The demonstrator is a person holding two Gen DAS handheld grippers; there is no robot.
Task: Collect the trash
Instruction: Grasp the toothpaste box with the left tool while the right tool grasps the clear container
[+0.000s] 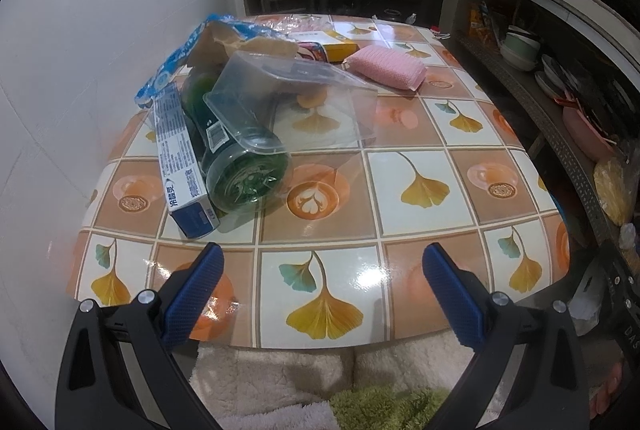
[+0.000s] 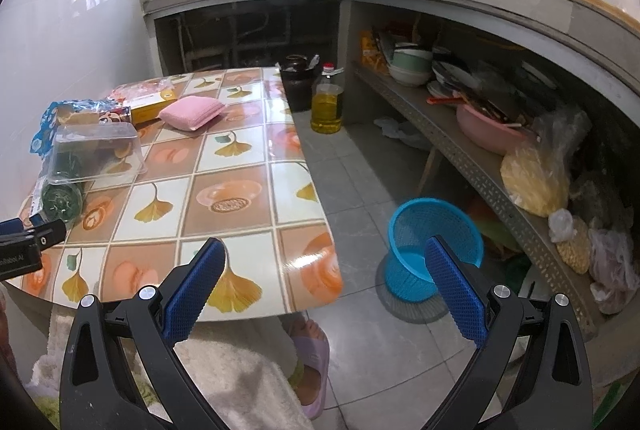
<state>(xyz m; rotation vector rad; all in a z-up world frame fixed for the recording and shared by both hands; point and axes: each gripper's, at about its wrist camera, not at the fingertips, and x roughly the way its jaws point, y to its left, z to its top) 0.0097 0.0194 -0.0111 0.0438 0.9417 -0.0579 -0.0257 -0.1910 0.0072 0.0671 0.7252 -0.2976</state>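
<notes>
Both grippers empty, trash pile ahead-left of my left tool.

My left gripper hangs wide open over the table's near edge, holding nothing; my right gripper is equally wide and empty, straddling the table corner, with the blue basket on the floor just beyond it. The trash sits heaped by the wall: a green plastic bottle on its side, base toward me, long axis running away and slightly left, beside a blue-and-white toothpaste box and under a clear plastic tray. I judge the left tool nearer; the bottle's axis roughly matches its fingers, so I'd approach from above.
</notes>
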